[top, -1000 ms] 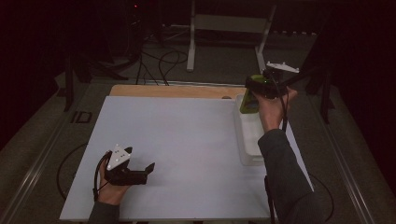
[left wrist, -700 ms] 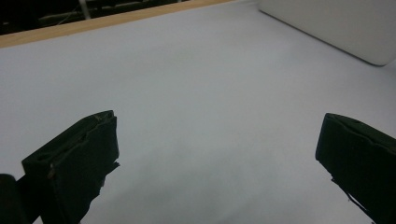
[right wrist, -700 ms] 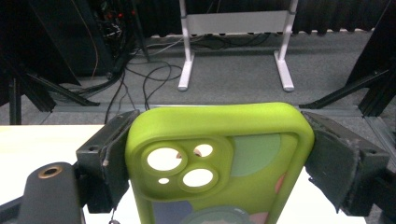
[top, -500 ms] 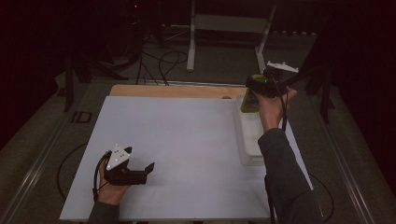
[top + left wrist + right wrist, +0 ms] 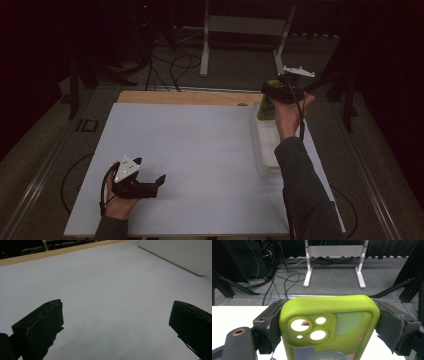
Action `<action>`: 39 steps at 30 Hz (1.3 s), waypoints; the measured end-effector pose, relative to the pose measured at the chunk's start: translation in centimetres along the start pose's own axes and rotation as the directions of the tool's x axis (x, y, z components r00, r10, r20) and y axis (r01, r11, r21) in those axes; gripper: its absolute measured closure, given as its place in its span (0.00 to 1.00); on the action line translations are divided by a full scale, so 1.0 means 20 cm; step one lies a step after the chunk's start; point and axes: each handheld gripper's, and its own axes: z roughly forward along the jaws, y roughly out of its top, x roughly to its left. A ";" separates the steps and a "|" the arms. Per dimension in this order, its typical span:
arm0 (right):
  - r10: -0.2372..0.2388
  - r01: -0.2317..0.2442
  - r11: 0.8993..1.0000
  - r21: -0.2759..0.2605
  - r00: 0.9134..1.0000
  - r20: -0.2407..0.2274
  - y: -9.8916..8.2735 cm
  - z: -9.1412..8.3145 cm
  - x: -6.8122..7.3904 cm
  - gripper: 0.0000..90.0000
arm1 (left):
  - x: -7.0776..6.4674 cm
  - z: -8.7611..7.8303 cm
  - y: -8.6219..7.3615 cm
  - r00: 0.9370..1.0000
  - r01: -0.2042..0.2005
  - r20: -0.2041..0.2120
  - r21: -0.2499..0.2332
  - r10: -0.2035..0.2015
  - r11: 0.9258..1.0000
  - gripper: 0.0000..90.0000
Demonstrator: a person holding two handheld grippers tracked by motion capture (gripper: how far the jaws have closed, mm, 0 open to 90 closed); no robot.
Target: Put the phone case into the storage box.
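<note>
My right claw [image 5: 329, 322]: matt black, worn padding | phone case [image 5: 329, 325]: smooth lime-green soft plastic, satin sheen | surface [image 5: 190, 150]: matt white sheet, pale wood far edge | tray [image 5: 267, 150]: smooth white plastic

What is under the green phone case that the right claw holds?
In the high view, the green phone case hangs in the right claw above the far end of a white tray. The case hides the tray part directly beneath, so anything lying there cannot be seen.

Two black jaws of the left gripper [image 5: 117, 327] rising wide apart at lower left and lower right, nothing between them, pale table surface [image 5: 105, 290] across the frame, white tray [image 5: 180, 253] upper right, wooden edge [image 5: 50, 255] upper left
</note>
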 end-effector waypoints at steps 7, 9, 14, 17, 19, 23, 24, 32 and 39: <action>-0.002 0.002 1.000 0.012 1.000 0.009 -0.01 0.04 0.00 0.18 | 0.00 0.00 0.00 1.000 -0.002 0.002 0.003 0.002 1.000 0.00; -0.002 0.002 1.000 0.014 1.000 0.011 -0.02 0.06 0.00 0.18 | -0.01 0.00 0.00 1.000 -0.002 0.003 0.003 0.002 1.000 0.00; -0.004 0.004 1.000 0.017 1.000 0.013 -0.02 0.08 0.00 0.18 | -0.01 0.00 0.00 1.000 -0.001 0.004 -0.001 0.001 1.000 0.00; -0.010 0.009 1.000 0.024 1.000 0.020 -0.03 0.10 0.00 0.18 | 0.00 0.00 0.00 1.000 -0.001 0.002 -0.002 0.001 1.000 0.00; -0.005 0.005 1.000 0.028 1.000 0.021 -0.03 0.11 -0.01 0.18 | 0.00 0.00 0.00 1.000 0.000 0.002 -0.003 0.000 1.000 0.00; -0.004 0.004 0.999 0.032 1.000 0.025 -0.04 0.12 -0.01 0.18 | -0.01 0.00 0.00 1.000 0.000 0.002 -0.002 0.000 1.000 0.00; -0.007 0.006 0.999 0.033 1.000 0.024 -0.04 0.13 -0.01 0.18 | -0.01 0.00 0.00 1.000 -0.001 0.003 -0.002 0.001 1.000 0.00; -0.010 0.009 0.999 0.043 1.000 0.029 -0.05 0.16 -0.03 0.18 | 0.00 0.00 0.00 1.000 0.000 0.003 -0.006 0.000 1.000 0.00; -0.016 0.014 0.999 0.051 0.999 0.033 -0.06 0.18 -0.04 0.18 | 0.00 -0.01 0.00 1.000 0.007 0.004 -0.012 -0.007 1.000 0.00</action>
